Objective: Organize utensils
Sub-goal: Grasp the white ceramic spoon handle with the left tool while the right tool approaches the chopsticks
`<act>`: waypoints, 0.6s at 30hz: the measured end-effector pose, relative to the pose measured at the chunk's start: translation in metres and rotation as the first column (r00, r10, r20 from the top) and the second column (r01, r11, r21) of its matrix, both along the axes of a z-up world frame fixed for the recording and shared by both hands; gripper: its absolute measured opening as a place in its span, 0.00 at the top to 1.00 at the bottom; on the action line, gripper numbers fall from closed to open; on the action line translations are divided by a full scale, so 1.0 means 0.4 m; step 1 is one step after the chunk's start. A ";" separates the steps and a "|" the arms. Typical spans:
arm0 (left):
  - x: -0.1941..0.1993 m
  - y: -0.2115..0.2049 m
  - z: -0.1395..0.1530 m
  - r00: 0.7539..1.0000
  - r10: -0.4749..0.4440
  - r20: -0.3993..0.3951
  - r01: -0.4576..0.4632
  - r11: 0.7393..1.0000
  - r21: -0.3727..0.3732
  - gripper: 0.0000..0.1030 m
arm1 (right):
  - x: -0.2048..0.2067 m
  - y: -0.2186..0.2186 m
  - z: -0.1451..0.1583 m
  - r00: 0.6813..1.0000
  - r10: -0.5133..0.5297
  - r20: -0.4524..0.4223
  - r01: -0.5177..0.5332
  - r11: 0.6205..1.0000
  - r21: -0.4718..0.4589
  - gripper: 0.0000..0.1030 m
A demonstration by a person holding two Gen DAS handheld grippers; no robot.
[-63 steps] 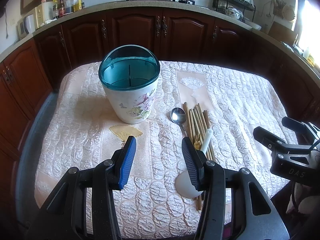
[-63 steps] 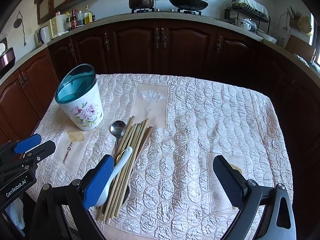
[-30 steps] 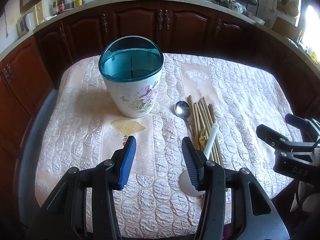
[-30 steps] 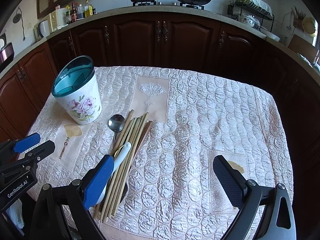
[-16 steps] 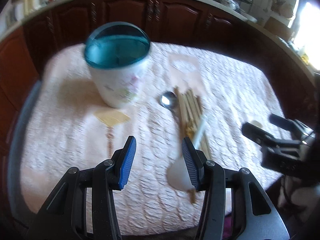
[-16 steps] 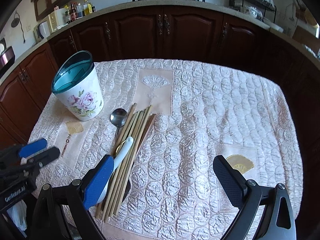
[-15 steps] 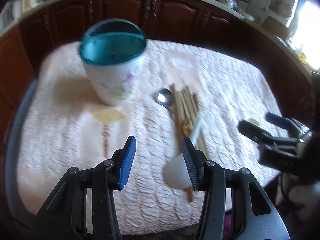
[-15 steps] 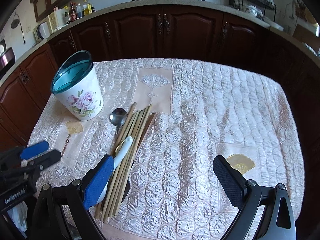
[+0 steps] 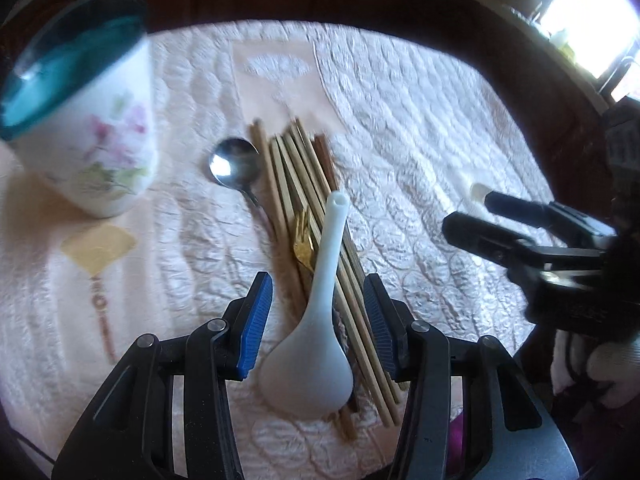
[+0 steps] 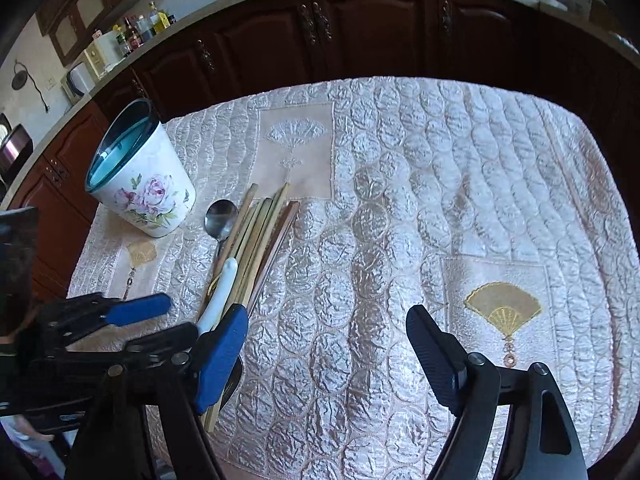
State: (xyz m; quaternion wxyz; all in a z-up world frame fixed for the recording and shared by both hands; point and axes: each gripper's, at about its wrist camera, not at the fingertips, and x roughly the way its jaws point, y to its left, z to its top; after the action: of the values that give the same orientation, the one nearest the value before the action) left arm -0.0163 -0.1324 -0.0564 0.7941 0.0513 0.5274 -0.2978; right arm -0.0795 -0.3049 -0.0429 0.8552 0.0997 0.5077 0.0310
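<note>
A floral utensil holder with a teal rim stands at the table's left, also in the right wrist view. Beside it lies a pile: a steel spoon, several bamboo chopsticks, a gold fork and a white ceramic spoon. My left gripper is open, its jaws on either side of the white spoon's handle, just above the pile. My right gripper is open and empty above the cloth, right of the pile. It shows at the right of the left wrist view.
A quilted pink cloth covers the table. Dark wooden cabinets under a counter with bottles run behind it. The table's edges drop off at left and front.
My left gripper has moved forward and right, down over the pile, so the white spoon now lies between its jaws. My right gripper has lowered and moved slightly forward.
</note>
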 end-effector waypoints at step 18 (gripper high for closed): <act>0.019 0.043 -0.025 0.999 0.040 -0.012 -0.041 0.998 -0.042 0.89 | 0.121 0.069 -0.069 0.996 0.088 -0.020 -0.085 0.990 0.114 0.55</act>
State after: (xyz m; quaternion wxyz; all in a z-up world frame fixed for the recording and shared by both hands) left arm -0.0088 -0.1151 -0.0663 0.7978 0.0221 0.5264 -0.2931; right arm -0.0313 -0.2774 -0.0704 0.8396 0.1264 0.5195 0.0956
